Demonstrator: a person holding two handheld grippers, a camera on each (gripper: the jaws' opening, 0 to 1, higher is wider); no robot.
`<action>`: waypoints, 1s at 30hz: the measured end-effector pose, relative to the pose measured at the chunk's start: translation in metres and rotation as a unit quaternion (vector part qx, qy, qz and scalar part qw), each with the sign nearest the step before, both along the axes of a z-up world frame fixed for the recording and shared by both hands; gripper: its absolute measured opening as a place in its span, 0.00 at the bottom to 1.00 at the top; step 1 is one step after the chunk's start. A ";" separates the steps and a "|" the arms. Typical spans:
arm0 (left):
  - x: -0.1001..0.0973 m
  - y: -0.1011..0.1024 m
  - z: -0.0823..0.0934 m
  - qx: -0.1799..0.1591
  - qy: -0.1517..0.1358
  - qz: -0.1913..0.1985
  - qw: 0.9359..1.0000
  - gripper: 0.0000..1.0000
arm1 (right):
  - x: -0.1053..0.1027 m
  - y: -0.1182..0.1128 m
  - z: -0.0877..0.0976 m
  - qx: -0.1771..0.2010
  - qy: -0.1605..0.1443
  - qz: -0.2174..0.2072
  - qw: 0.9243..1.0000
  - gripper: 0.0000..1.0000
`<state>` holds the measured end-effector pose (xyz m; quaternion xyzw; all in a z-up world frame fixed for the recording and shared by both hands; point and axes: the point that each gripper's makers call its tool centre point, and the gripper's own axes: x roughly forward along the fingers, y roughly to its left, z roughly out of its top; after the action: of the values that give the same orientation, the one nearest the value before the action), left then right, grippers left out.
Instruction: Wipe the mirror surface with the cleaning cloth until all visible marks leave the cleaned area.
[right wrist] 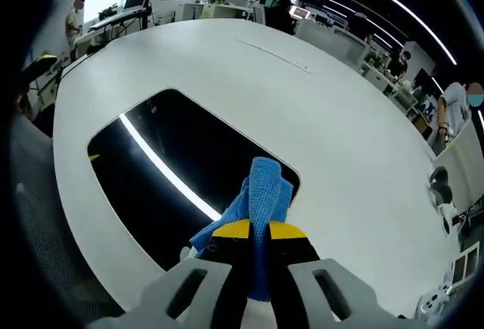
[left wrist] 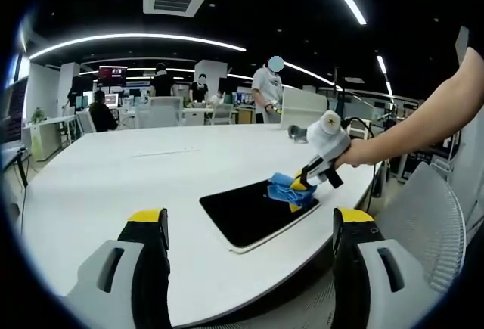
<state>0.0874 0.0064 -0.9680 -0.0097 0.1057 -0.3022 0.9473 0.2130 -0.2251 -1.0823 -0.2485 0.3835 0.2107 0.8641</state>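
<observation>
A dark rectangular mirror [left wrist: 246, 214] lies flat near the front edge of the white table [left wrist: 113, 178]. In the left gripper view my right gripper [left wrist: 299, 186], held by a person's hand, presses a blue cleaning cloth [left wrist: 286, 190] onto the mirror's right end. My left gripper [left wrist: 249, 219] hangs open above the table's near edge, short of the mirror, with nothing between its jaws. In the right gripper view my right gripper [right wrist: 259, 232] is shut on the blue cloth [right wrist: 261, 193], which rests on the mirror [right wrist: 166, 170]; the glass reflects a bright ceiling light strip.
A mesh office chair [left wrist: 423, 215] stands at the table's right side. A small grey object [left wrist: 296, 134] lies on the far part of the table. Several people and desks are in the background beyond the table. White devices [right wrist: 441, 193] sit near the table's far edge.
</observation>
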 end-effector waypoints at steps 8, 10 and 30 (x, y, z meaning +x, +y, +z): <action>0.000 0.000 0.000 0.000 0.000 0.000 1.000 0.88 | -0.002 -0.008 0.000 0.005 0.001 -0.009 1.000 0.01; 0.000 0.000 0.000 -0.001 -0.001 0.000 1.000 0.88 | -0.002 -0.008 0.000 0.009 -0.002 -0.012 1.000 0.01; 0.000 0.000 -0.002 0.003 0.006 0.002 1.000 0.90 | -0.003 -0.008 -0.001 0.042 0.022 -0.056 0.997 0.00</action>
<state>0.0878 0.0067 -0.9698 -0.0090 0.1124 -0.3001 0.9472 0.2098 -0.2333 -1.0835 -0.1859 0.4064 0.1834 0.8756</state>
